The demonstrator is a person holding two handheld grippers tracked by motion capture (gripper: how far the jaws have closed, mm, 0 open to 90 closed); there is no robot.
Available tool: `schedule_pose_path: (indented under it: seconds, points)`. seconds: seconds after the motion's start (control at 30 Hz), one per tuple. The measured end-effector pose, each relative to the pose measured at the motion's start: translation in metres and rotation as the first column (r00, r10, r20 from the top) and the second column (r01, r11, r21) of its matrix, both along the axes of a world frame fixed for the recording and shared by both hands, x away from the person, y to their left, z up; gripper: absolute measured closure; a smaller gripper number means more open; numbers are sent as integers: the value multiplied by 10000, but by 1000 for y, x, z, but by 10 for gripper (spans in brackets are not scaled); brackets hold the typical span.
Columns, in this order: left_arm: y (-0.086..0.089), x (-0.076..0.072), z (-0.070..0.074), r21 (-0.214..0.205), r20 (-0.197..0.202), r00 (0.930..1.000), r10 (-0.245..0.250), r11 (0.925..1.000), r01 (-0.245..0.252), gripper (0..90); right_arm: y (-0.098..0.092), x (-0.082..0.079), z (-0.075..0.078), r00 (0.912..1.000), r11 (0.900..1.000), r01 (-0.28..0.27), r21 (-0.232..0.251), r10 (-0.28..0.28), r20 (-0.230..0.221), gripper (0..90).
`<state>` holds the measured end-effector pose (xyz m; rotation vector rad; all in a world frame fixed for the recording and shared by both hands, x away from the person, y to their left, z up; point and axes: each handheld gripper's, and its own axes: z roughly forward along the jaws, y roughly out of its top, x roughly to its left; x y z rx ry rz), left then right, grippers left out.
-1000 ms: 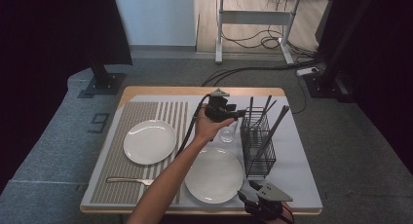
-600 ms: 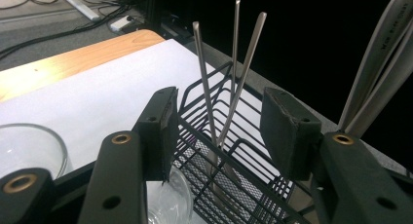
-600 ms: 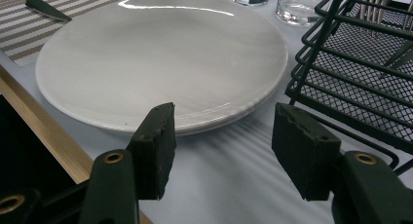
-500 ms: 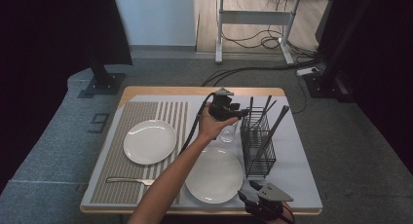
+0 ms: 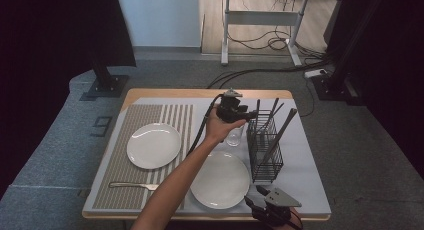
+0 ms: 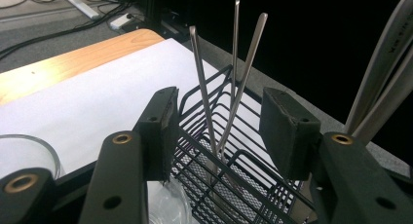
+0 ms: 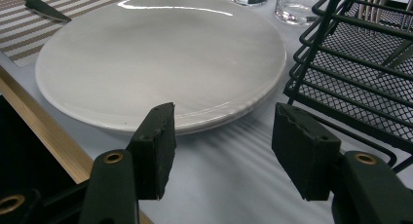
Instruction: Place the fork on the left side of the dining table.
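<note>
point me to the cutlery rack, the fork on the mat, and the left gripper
cutlery rack (image 5: 264,150), high view, on its black wire side.
fork (image 5: 131,185), high view, on its handle.
left gripper (image 6: 217,121), left gripper view, midway between its two open jaw tips.

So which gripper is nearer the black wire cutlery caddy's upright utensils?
Left. The left gripper hovers at the black wire cutlery caddy's far end, open jaws facing the utensils. The right gripper waits at the table's near edge, beside the white plate.

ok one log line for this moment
left gripper open, at cutlery rack handles | right gripper open, by near plate | nothing held
</note>
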<state>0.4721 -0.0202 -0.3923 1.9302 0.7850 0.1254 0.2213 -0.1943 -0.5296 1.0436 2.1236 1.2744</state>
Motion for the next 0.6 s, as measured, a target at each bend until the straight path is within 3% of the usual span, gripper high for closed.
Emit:
schedule_pose_path:
  seconds: [0.6]
  points:
    - [-8,10,4,109,-47,10000,-25,9999,25,493,-1,-1,0,10000,10000,87,17,-87,-11,419]
